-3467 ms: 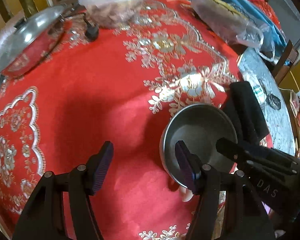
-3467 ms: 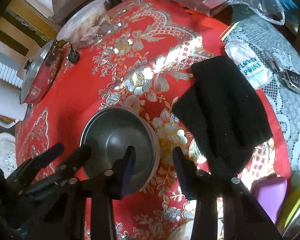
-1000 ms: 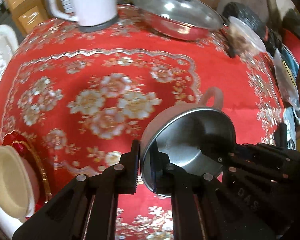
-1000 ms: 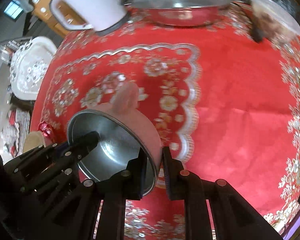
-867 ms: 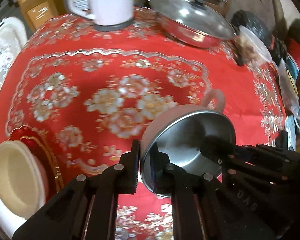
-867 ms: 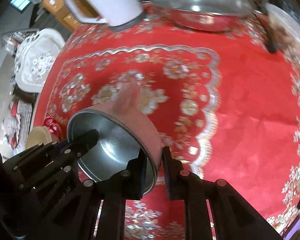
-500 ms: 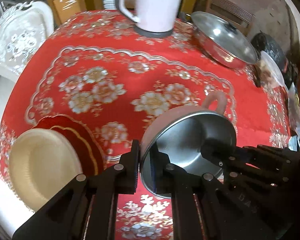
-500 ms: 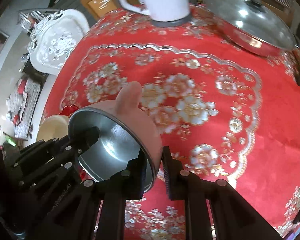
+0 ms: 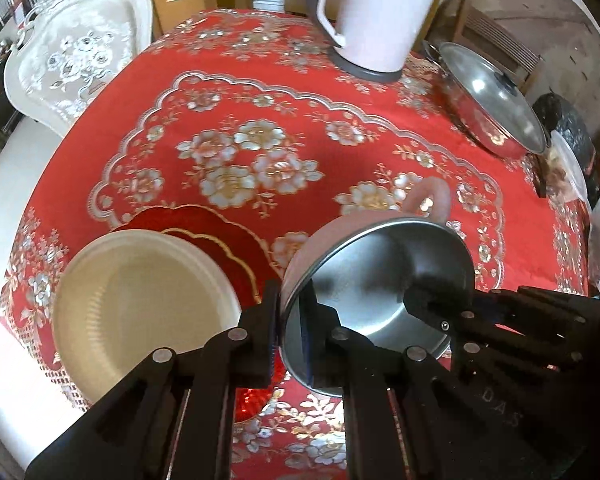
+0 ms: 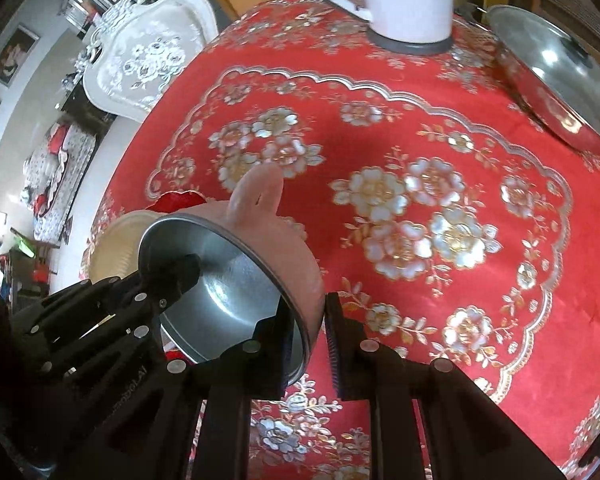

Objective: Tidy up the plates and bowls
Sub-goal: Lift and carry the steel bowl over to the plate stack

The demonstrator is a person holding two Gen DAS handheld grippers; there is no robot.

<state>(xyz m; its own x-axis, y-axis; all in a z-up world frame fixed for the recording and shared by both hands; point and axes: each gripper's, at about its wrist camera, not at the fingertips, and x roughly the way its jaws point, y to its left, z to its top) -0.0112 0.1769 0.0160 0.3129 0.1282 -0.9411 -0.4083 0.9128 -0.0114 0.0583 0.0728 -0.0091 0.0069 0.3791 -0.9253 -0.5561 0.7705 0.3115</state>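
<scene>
Tablecloth [image 9: 260, 92] red with silver-gold flowers and scalloped border. Bowl [image 9: 380, 280] pink outside, grey metal inside. Plate [image 9: 140, 304] cream, on a red gold-rimmed plate [image 9: 228, 240]. Kettle [image 9: 376, 12] white (grey base).

Home dining room: worktop had red floral tablecloth [image 9: 260, 92], white kettle [image 9: 376, 12], lidded steel pan [image 9: 488, 96], ornate white chair [image 9: 76, 52].

Brushed-metal bowl [image 9: 384, 280], pink matt outside; glossy embroidered tablecloth [image 9: 228, 92].

One bowl [image 9: 380, 280], two plates [image 9: 140, 304], one kettle [image 9: 376, 12], one pan [image 9: 492, 100]
</scene>
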